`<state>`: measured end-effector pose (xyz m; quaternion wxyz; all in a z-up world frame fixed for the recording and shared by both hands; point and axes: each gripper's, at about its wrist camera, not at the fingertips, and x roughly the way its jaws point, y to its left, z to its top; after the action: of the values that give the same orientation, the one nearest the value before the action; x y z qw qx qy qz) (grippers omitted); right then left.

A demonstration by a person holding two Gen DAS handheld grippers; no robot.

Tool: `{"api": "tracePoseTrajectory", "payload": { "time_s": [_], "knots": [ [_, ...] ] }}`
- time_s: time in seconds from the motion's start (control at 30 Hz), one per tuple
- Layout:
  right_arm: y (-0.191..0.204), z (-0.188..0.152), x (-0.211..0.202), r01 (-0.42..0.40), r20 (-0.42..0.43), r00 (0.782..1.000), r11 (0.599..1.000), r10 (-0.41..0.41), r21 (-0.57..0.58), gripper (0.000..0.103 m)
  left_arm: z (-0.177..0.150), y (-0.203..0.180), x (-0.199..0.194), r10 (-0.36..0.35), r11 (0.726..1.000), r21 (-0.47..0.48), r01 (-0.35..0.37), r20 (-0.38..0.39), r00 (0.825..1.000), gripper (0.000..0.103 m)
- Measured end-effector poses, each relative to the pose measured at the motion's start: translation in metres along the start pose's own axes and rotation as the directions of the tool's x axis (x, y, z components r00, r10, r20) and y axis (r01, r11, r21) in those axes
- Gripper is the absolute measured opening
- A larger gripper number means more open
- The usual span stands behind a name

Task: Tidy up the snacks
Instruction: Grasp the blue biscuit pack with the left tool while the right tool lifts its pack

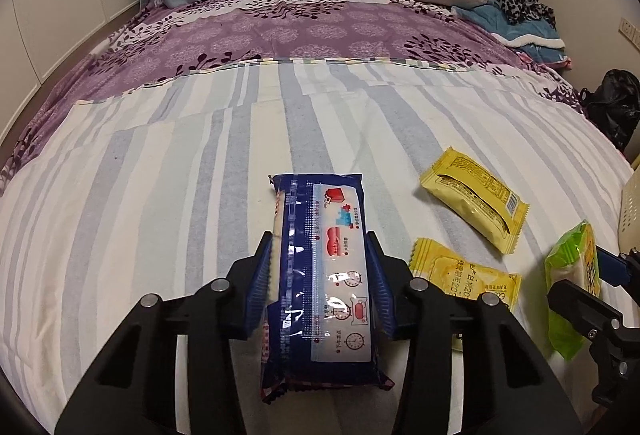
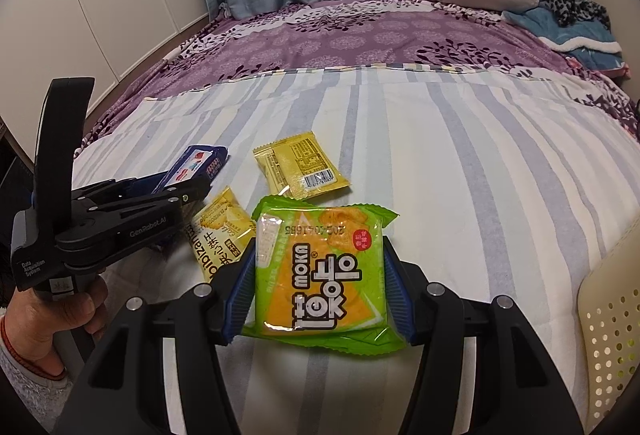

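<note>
Here, both claws grip snack packs over the striped bed (image 1: 160, 163).
Left claw (image 1: 320, 283) clamps a long dark-blue plastic pack (image 1: 324, 275); right claw (image 2: 320, 291) pinches a square green-and-orange packet (image 2: 320, 267). Two yellow foil sachets (image 1: 474, 199) lie between, on the sheet.

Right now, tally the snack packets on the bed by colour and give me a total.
Blue: 1, the blue packet clamped in the left gripper.
Green: 1, the green packet clamped in the right gripper.
Yellow: 2, one yellow packet lying farther back and another yellow packet nearer, both loose on the striped sheet.
Total: 4.
</note>
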<state>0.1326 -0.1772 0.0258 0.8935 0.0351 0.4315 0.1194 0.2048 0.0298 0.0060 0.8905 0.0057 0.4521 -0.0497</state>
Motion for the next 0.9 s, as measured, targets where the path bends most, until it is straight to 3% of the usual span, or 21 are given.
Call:
{"api": "tracePoseTrajectory", "payload": {
  "time_s": [0.43, 0.9],
  "knots": [
    [0.001, -0.003, -0.021, -0.007, 0.032, 0.999, 1.0, 0.007, 0.005, 0.057, -0.012, 0.002, -0.031, 0.001, 1.0, -0.012, -0.001, 0.037, 0.999, 0.045],
    [0.005, -0.015, -0.071, -0.016, 0.097, 0.995, 1.0, 0.015, 0.007, 0.057, -0.034, -0.006, -0.099, -0.024, 0.999, -0.019, 0.026, 0.114, 0.993, 0.045]
  ]
}}
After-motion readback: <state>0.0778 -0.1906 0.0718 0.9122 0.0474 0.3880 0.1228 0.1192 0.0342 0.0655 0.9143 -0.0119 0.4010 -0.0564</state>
